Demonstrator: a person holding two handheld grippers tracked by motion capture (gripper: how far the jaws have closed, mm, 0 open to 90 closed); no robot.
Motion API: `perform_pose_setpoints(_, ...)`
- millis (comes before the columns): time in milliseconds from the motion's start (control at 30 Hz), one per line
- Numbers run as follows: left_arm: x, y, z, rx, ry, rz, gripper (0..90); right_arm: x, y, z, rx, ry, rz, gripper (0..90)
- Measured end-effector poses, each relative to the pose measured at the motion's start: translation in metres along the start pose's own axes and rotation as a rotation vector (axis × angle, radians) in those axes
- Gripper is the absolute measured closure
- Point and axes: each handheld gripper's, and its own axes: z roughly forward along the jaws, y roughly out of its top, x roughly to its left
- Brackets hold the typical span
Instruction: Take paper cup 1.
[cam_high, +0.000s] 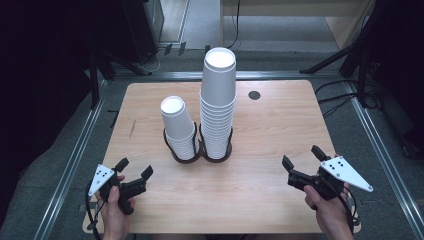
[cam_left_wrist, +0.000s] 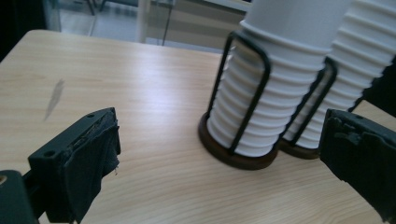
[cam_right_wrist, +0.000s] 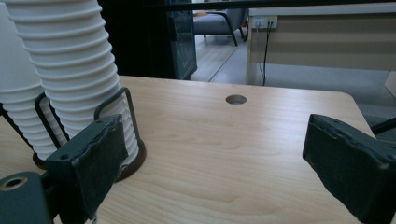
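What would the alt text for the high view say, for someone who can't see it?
Two stacks of white paper cups, a short stack and a tall stack, stand in wire holders mid-table. Near the wooden table's front edge, a person's hands hold the left hand-held gripper and right hand-held gripper, both open and empty.

Ribbed white paper cups (cam_high: 218, 107) in black wire holders (cam_left_wrist: 252, 93) on matt wood table (cam_high: 260, 200).

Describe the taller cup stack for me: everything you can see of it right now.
The taller cup stack is a column of plain white cups, paper by the look of them, nested mouth-down so their rolled rims form ridges up the lower half, with the top cup's flat base facing up. It stands upright, leaning very slightly, in a dark round holder with thin black wire uprights, near the middle of the wooden table. The shorter stack stands close beside it. Neither tool touches it.
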Motion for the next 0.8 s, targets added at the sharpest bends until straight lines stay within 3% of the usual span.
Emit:
perform_pose_setpoints(67, -0.007, 0.005, 0.002, -0.002, 0.011, 0.013, 0.0, 0.003, 0.005, 0.002, -0.01, 0.004, -0.005, 6.3)
perform_pose_setpoints(500, -0.058, 0.038, 0.022, -0.04, -0.098, 0.064, 0.0, 0.026, 0.032, 0.016, -0.051, 0.049, 0.007, 6.2)
perform_pose_setpoints(800, -0.081, 0.044, 0.037, -0.042, -0.135, 0.09, 0.0, 0.046, 0.054, 0.026, -0.074, 0.089, -0.014, 6.2)
